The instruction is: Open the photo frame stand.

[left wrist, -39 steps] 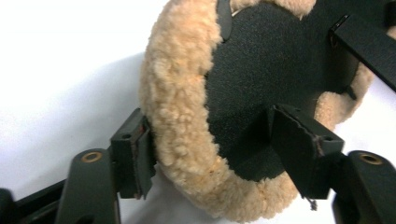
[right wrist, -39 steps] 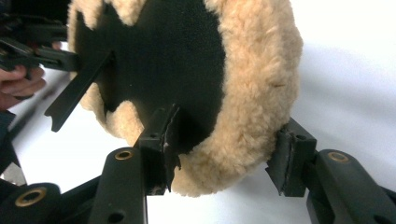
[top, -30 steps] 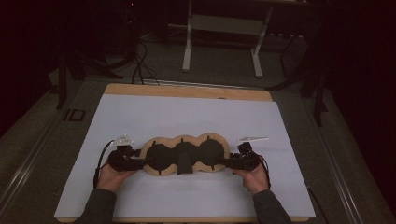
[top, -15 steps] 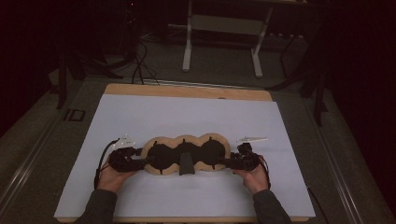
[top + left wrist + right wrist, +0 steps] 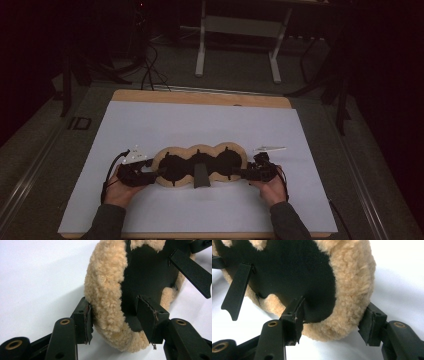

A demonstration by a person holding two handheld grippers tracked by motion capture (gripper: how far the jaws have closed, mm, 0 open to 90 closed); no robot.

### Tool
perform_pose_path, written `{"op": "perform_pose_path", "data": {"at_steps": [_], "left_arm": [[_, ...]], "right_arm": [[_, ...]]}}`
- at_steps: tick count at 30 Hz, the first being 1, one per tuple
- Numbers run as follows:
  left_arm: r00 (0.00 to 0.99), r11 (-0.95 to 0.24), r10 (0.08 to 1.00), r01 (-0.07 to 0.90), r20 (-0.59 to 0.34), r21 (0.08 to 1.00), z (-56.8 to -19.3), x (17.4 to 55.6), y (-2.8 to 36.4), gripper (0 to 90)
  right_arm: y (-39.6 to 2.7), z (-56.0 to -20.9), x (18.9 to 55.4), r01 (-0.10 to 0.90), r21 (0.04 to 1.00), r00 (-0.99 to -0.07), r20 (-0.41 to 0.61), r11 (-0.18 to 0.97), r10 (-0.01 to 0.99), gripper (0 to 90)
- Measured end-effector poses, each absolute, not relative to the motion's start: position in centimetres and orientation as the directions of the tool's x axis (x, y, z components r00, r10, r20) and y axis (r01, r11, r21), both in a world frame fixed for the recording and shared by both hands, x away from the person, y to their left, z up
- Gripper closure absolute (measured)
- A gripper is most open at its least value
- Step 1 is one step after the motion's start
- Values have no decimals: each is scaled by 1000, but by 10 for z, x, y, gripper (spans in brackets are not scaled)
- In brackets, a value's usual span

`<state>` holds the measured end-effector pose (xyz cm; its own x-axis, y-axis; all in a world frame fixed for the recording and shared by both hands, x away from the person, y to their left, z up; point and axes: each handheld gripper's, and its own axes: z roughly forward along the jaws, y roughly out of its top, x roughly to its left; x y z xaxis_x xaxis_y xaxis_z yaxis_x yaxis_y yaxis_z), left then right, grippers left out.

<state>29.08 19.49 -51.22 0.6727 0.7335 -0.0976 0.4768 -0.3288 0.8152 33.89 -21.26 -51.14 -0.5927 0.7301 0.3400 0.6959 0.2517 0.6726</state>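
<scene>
A tan fleece pad (image 5: 222,162) with three round lobes and a black inner face lies on the white sheet (image 5: 200,120); a black strap (image 5: 200,176) sticks out at its middle. My left gripper (image 5: 152,174) is at the pad's left end. Its jaws have just been closing, and in the left gripper view (image 5: 117,317) one pad presses the fleece rim (image 5: 105,290) and the other the black face. My right gripper (image 5: 239,173) is at the right end. Its jaws have just been opening around the rim (image 5: 352,285), and the outer pad stands clear of the fleece.
The white sheet covers a wooden tabletop (image 5: 200,97), with bare sheet on all sides of the pad. Beyond the table are a grey frame on legs (image 5: 237,25) and cables on the floor (image 5: 150,70). The room around is dark.
The black strap now lies out over the pad's front edge, where a second ago it was not distinct. Both hands stay at the pad's ends.
</scene>
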Motion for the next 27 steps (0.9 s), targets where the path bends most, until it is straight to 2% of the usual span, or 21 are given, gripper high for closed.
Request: {"op": "perform_pose_path", "data": {"at_steps": [5, 7, 16, 27], "left_arm": [[675, -340, 734, 460, -75, 820, -511, 287, 194, 501], [674, -361, 737, 441, -38, 822, -510, 282, 191, 503], [682, -366, 731, 424, -26, 829, -510, 278, 192, 518], [684, -432, 726, 370, 73, 823, -507, 271, 183, 518]], "right_arm": [[-211, -514, 342, 692, 674, -596, 334, 257, 730, 401], [-210, -515, 343, 693, 672, -596, 330, 261, 732, 391], [-209, -514, 346, 682, 679, -604, 314, 272, 732, 387], [-209, -515, 351, 685, 685, -584, 312, 248, 749, 370]]}}
